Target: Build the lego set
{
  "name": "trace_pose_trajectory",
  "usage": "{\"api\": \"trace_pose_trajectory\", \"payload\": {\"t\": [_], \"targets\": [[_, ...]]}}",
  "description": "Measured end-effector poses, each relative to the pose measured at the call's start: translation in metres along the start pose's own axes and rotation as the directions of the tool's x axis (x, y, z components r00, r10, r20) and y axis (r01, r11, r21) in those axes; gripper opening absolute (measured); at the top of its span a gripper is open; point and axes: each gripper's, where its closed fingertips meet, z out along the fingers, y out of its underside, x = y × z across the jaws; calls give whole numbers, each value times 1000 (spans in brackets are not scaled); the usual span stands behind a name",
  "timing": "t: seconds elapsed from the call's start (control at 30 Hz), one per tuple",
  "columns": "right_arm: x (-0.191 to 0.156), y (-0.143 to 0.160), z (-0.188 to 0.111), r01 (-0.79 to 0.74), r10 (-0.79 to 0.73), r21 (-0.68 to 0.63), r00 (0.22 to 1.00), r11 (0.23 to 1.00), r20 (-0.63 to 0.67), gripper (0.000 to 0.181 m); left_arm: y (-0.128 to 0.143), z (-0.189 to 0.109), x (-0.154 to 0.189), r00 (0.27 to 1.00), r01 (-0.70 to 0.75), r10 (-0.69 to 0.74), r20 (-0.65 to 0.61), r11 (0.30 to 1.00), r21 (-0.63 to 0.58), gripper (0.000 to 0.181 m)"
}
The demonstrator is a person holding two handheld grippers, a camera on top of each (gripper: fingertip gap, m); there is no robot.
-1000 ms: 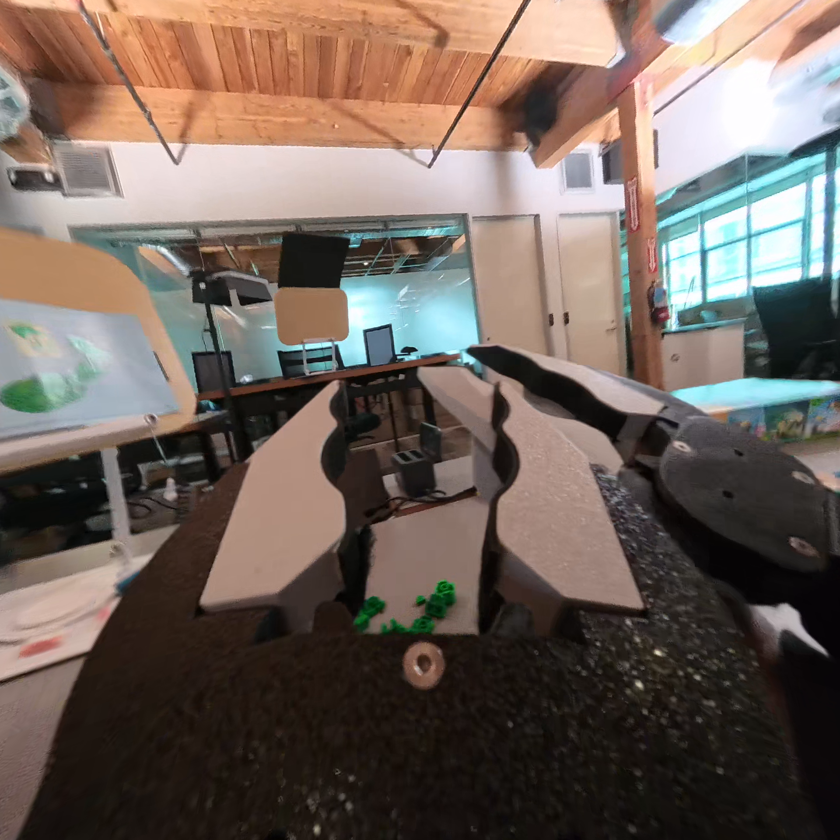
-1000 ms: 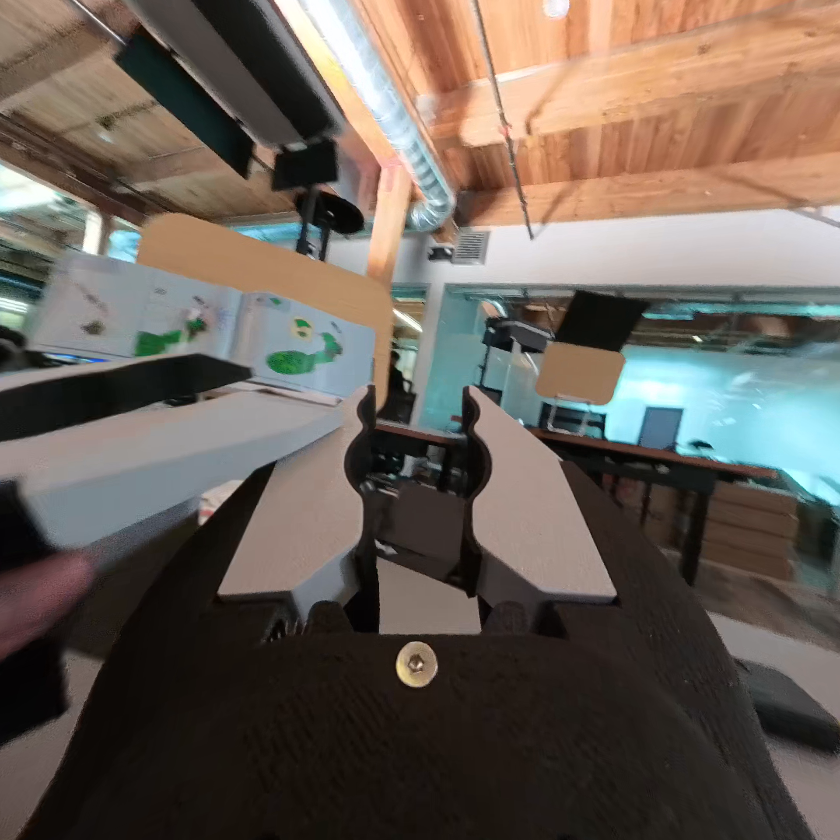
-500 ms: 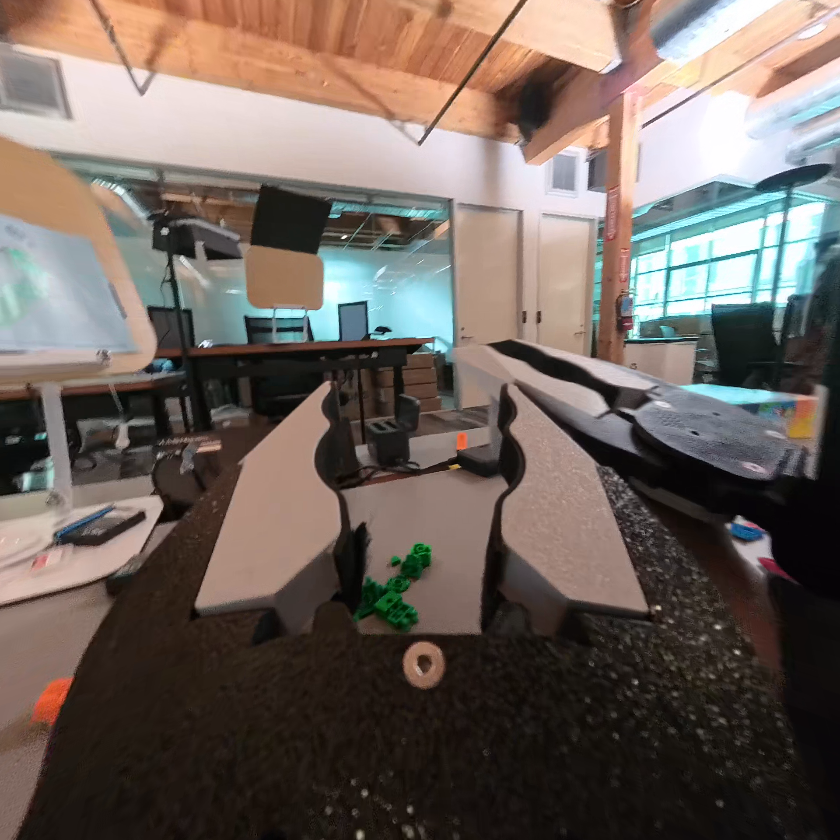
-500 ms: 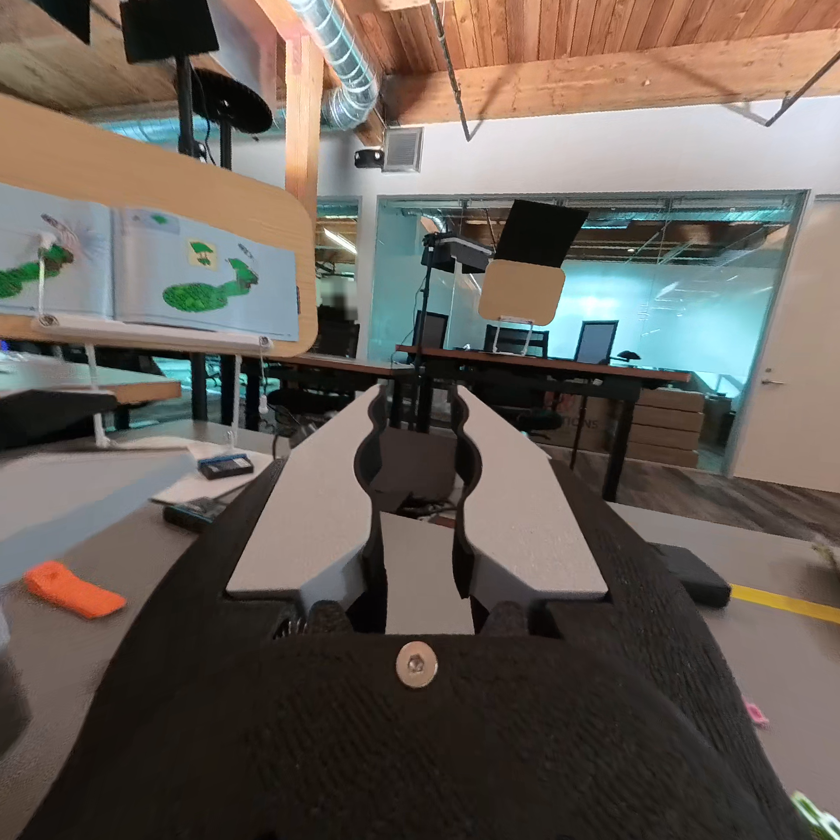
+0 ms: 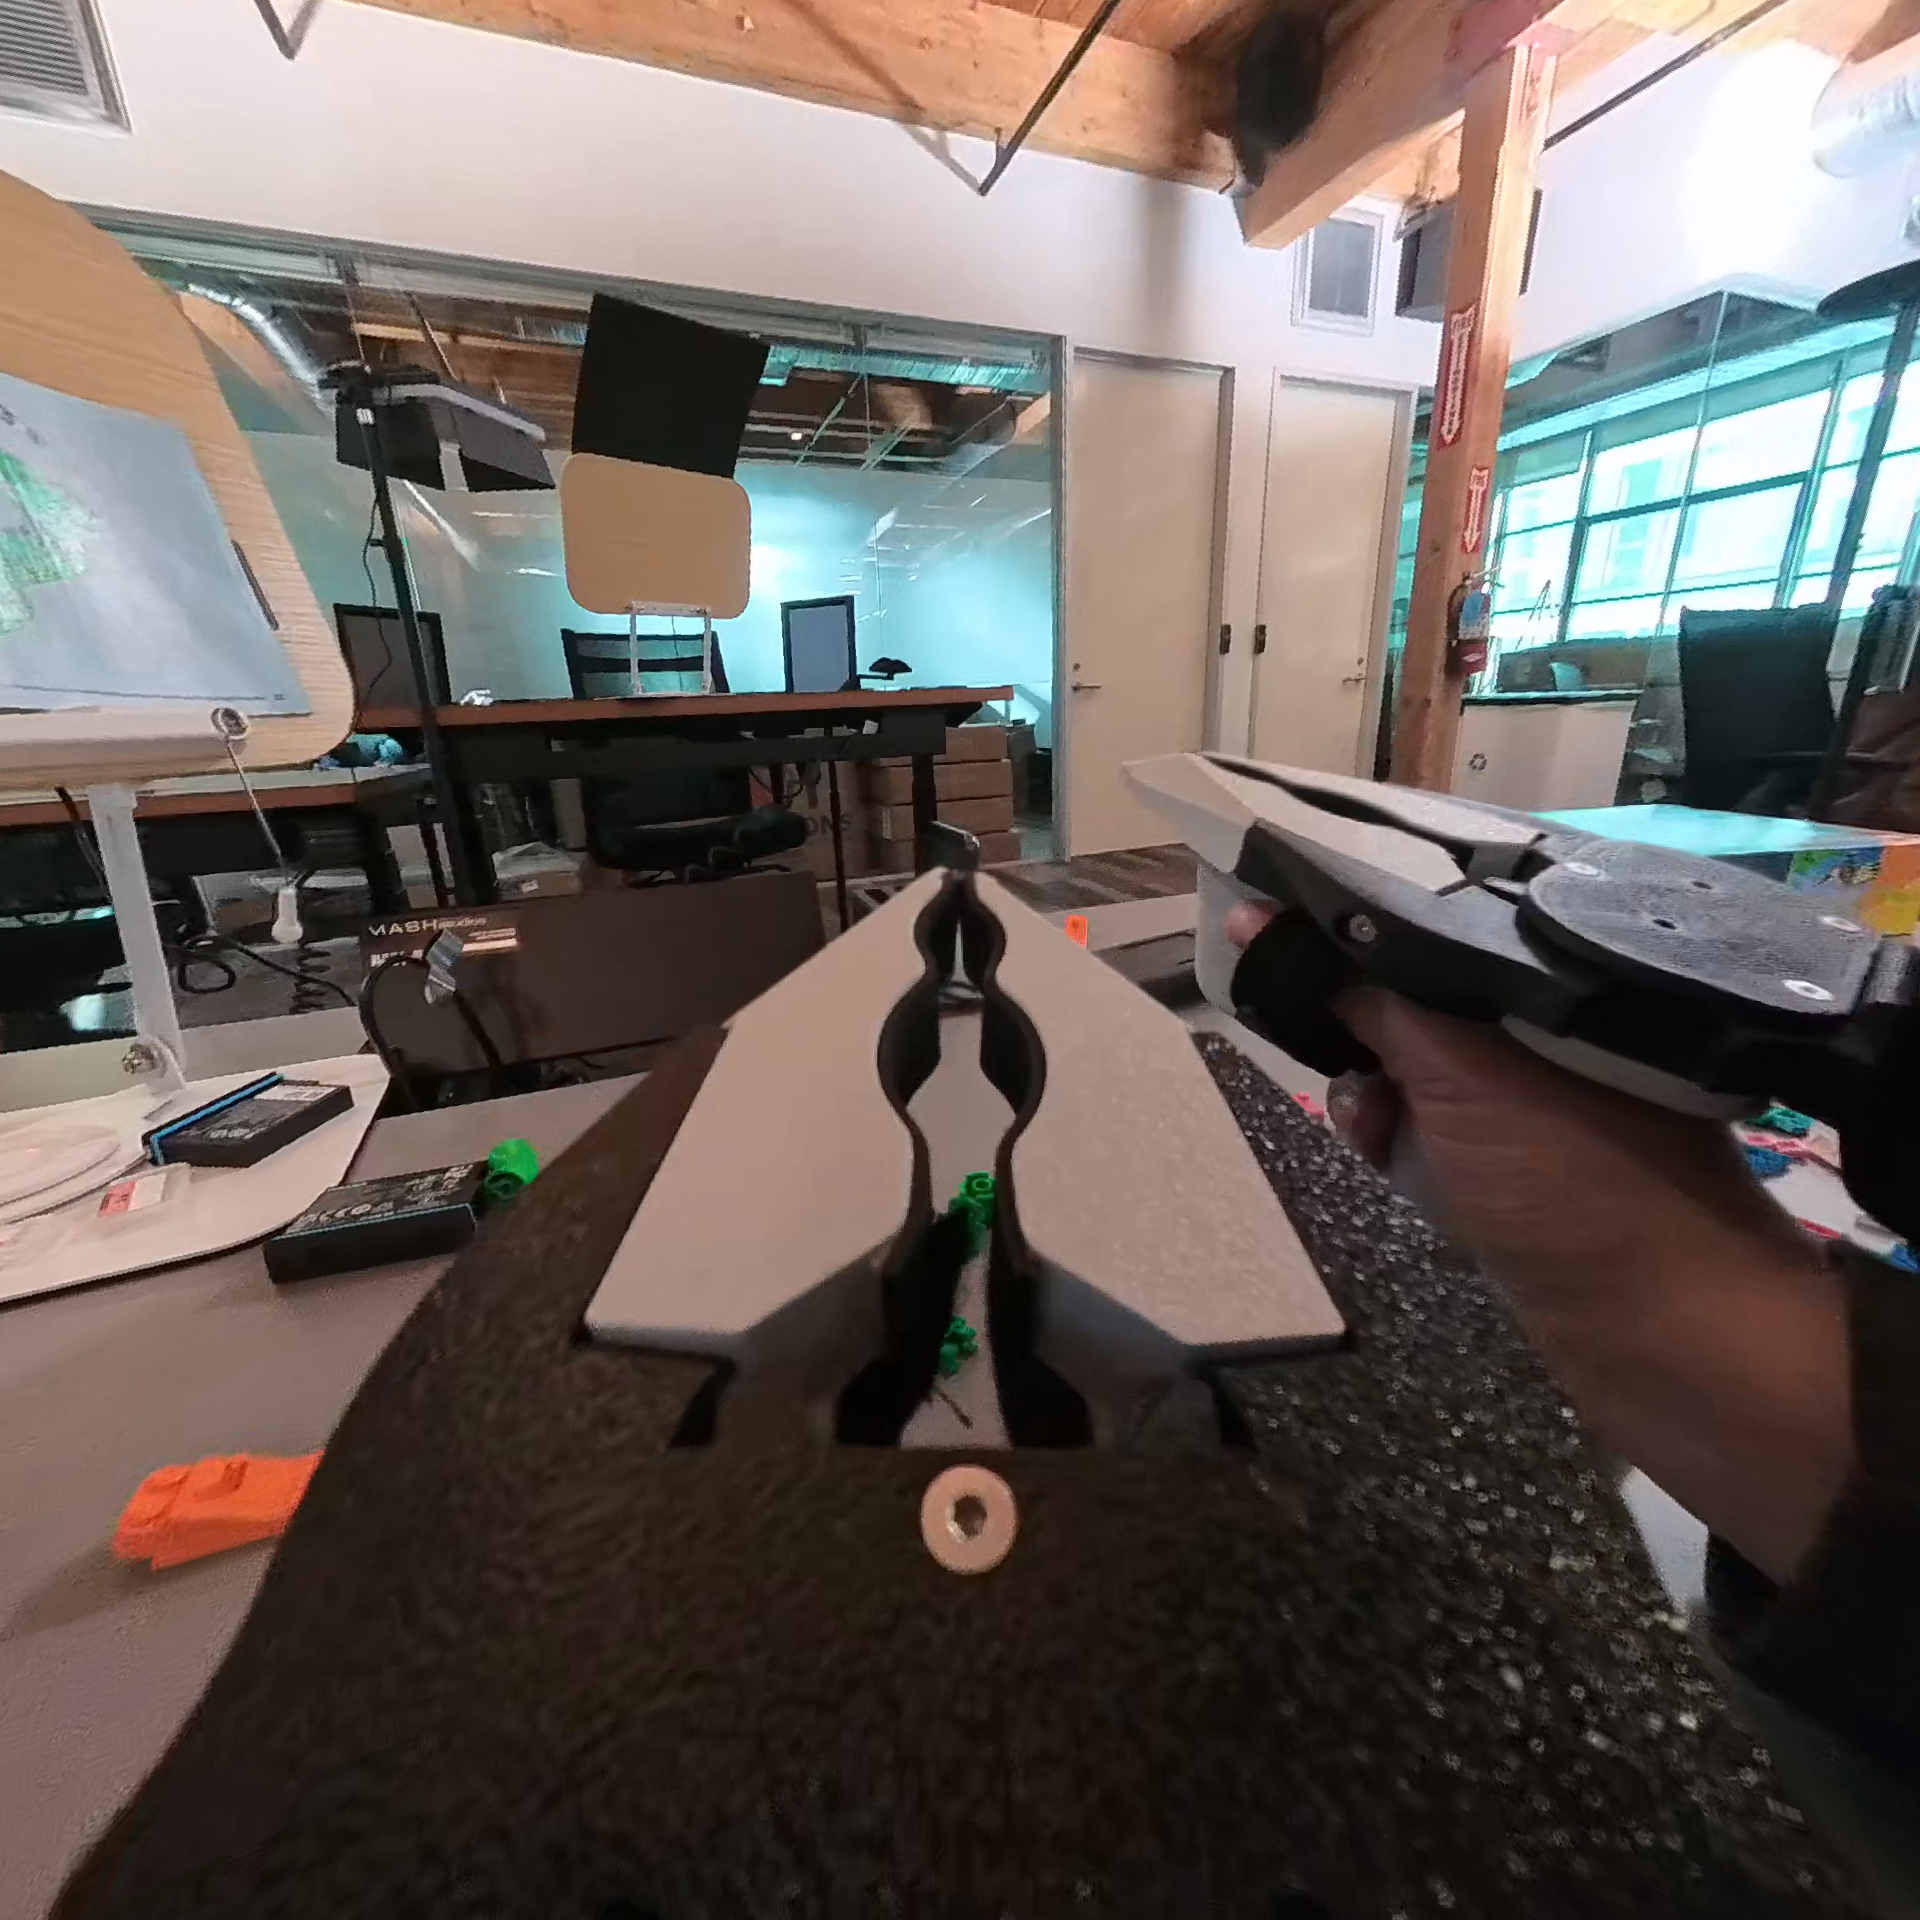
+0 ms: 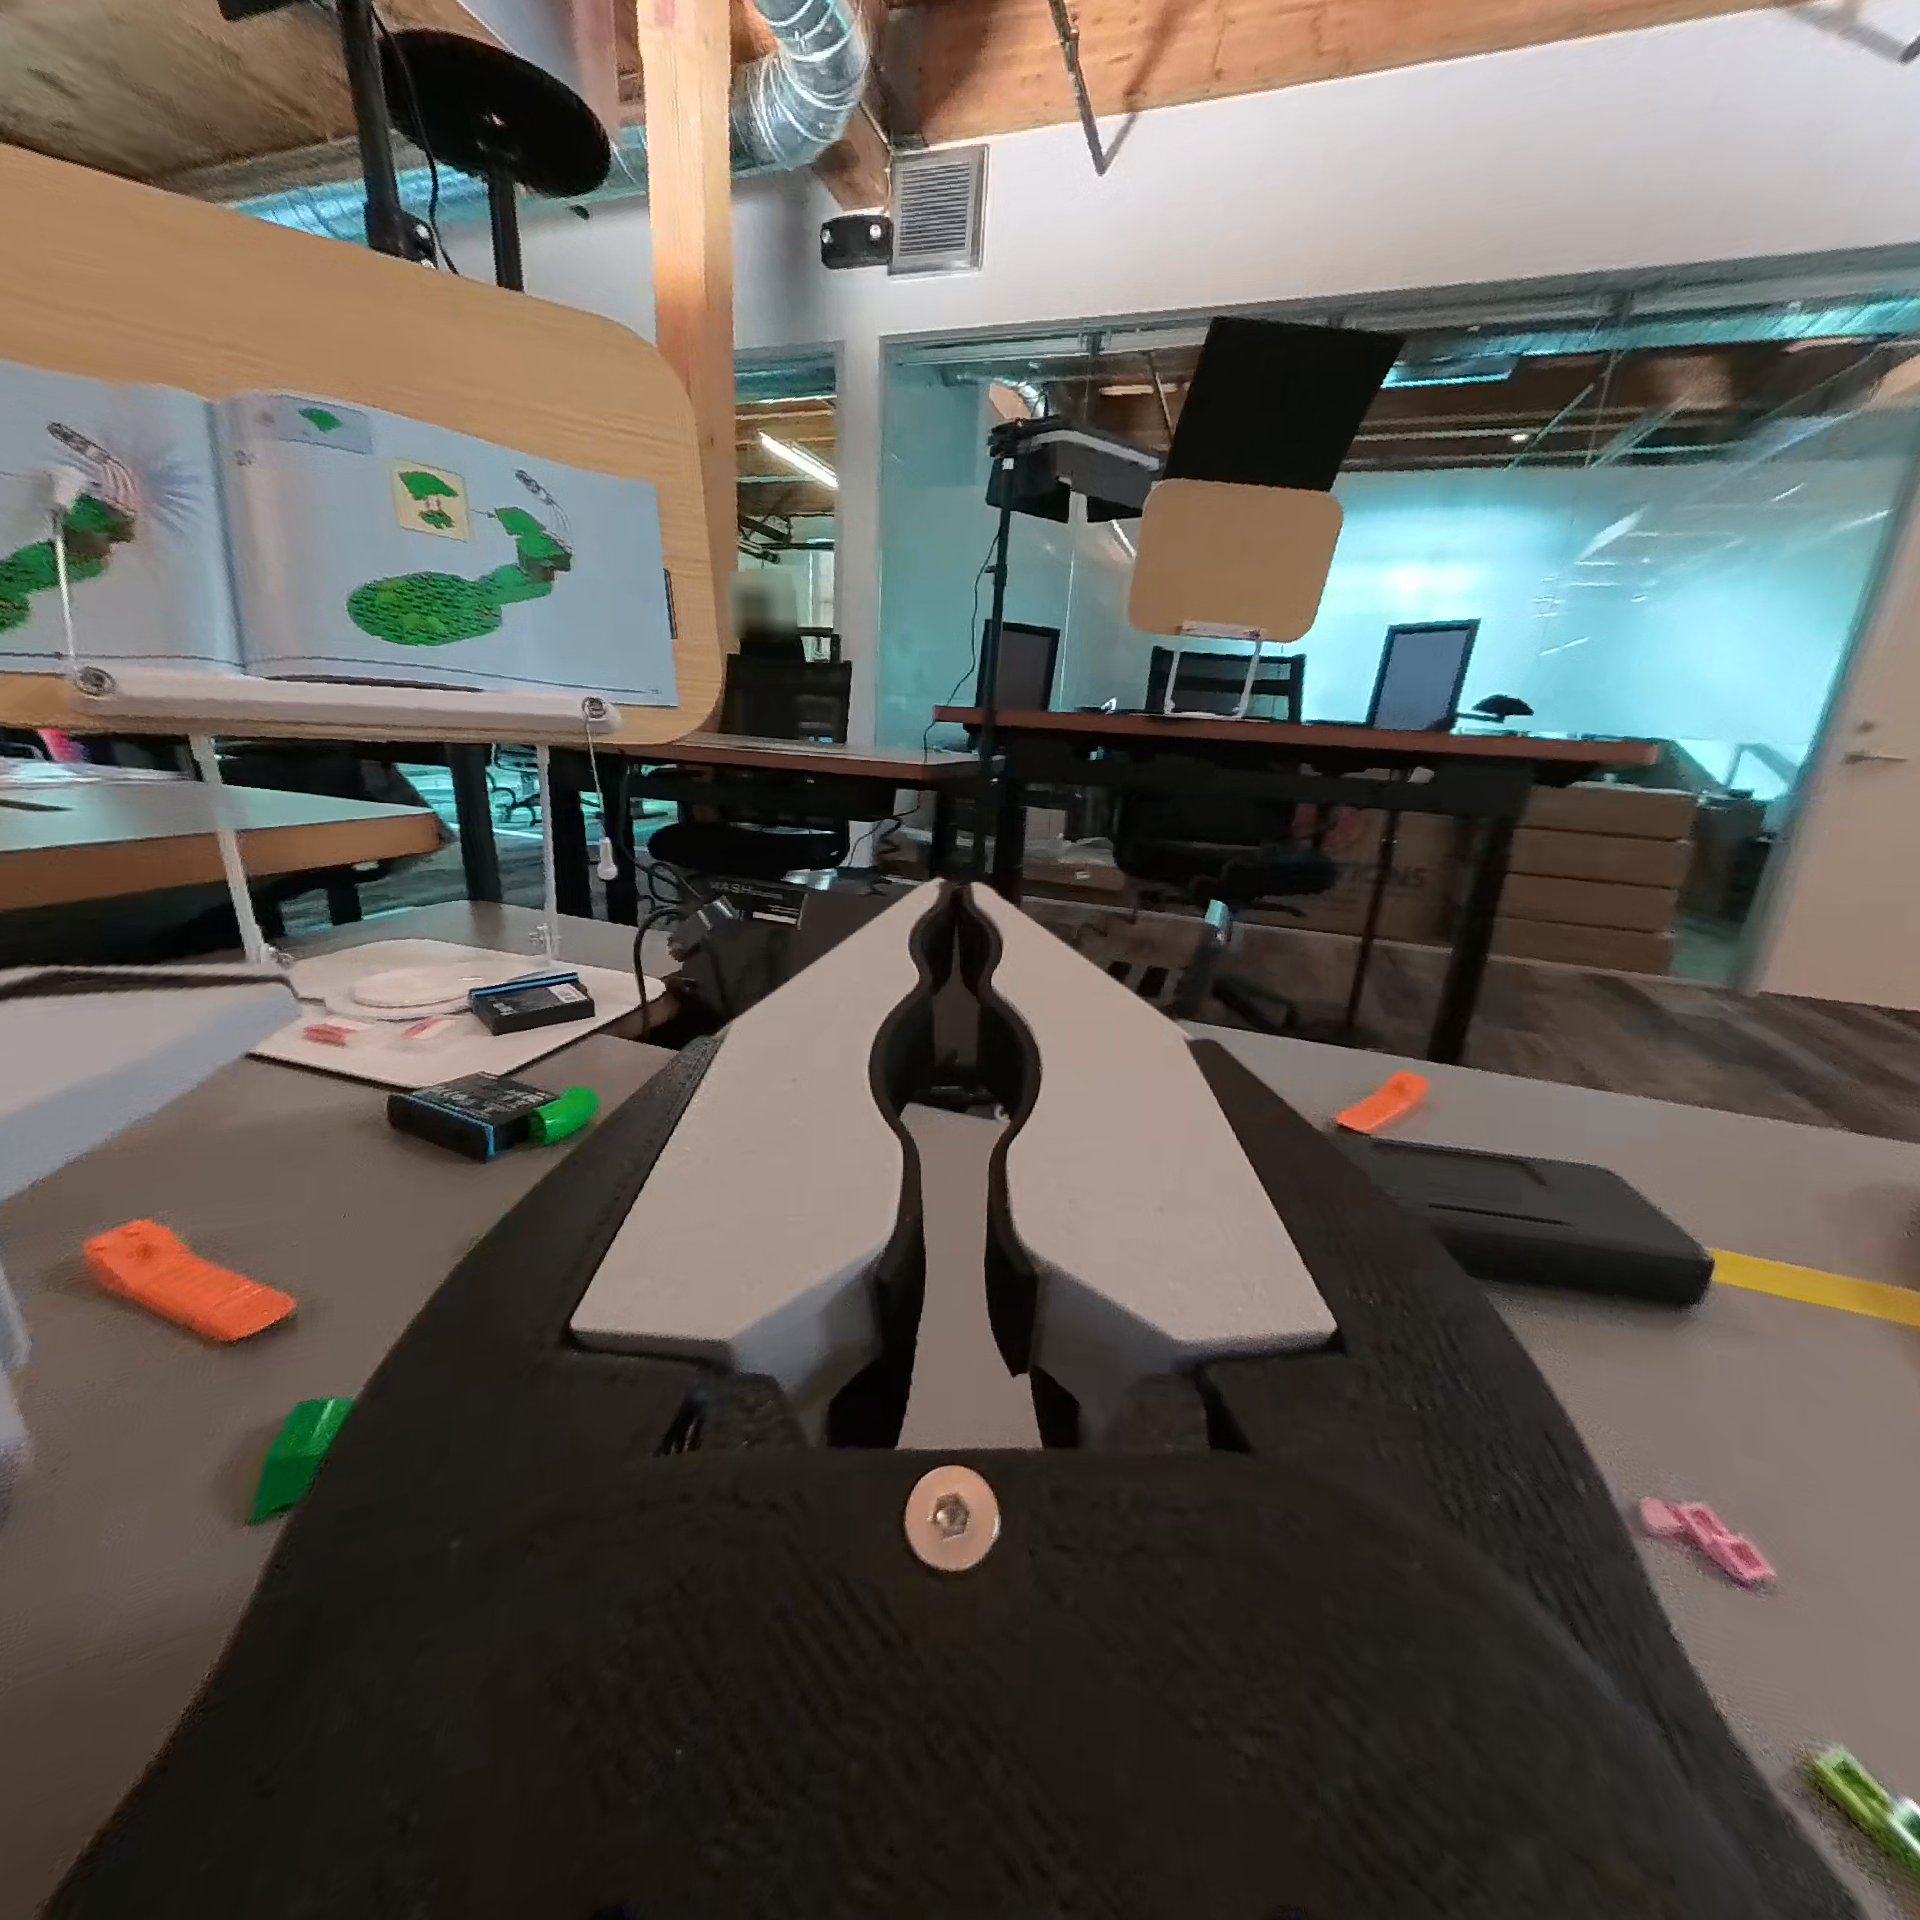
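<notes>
Left wrist view
Left gripper (image 5: pixel 961 883): held level above the grey table (image 5: pixel 156 1382); tips meet, nothing between them.
Green lego pieces (image 5: pixel 971 1195): small loose cluster on the table, seen through the gap between the fingers (partly hidden, count unclear).
Right gripper (image 5: pixel 1153 774): to the right and higher, carried in a person's hand (image 5: pixel 1558 1195); tips together, nothing held.
Other lego: small pink and teal pieces (image 5: pixel 1777 1143) on the table under that hand.
Table clutter: orange wedge tool (image 5: pixel 208 1507) near left; black battery (image 5: pixel 379 1216) with a green piece (image 5: pixel 509 1158) beside it.

Right wrist view
Right gripper (image 6: pixel 958 891): closed to the tips, empty, above the table.
Instruction booklet (image 6: pixel 332 561): open on a wooden stand (image 6: pixel 416 343) at left, green build pictured.
Lego nearby: pink piece (image 6: pixel 1704 1532) at right; green piece (image 6: pixel 1865 1787) at lower right edge (blurred); green wedge (image 6: pixel 301 1449) at left.
Orange tools: one wedge (image 6: pixel 187 1283) left, another (image 6: pixel 1382 1101) right.
Black flat case (image 6: pixel 1527 1216): just right of the fingers.
</notes>
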Motion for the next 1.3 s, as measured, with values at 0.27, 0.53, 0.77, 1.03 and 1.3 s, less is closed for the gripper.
{"api": "trace_pose_trajectory", "payload": {"t": [0.27,0.53,0.77,1.03,1.3], "targets": [[-7,-6,-1,35,-35,40,999,999,7,0,-3,-3,21,991,15,-11,-130,999,31,0],[-9,-7,0,18,-18,46,1000,999,12,0,-3,-4,35,981,14,-7,-193,999,34,0],[-8,-6,0,9,-9,41,1000,999,11,0,-1,-4,35,978,39,-33,-207,999,23,0],[-9,-5,1,-1,1,36,1000,999,16,1,0,-4,37,975,39,-35,-219,999,16,0],[-11,-5,0,0,-1,34,1000,999,23,0,0,-4,39,974,31,-27,-226,999,15,0]]}}
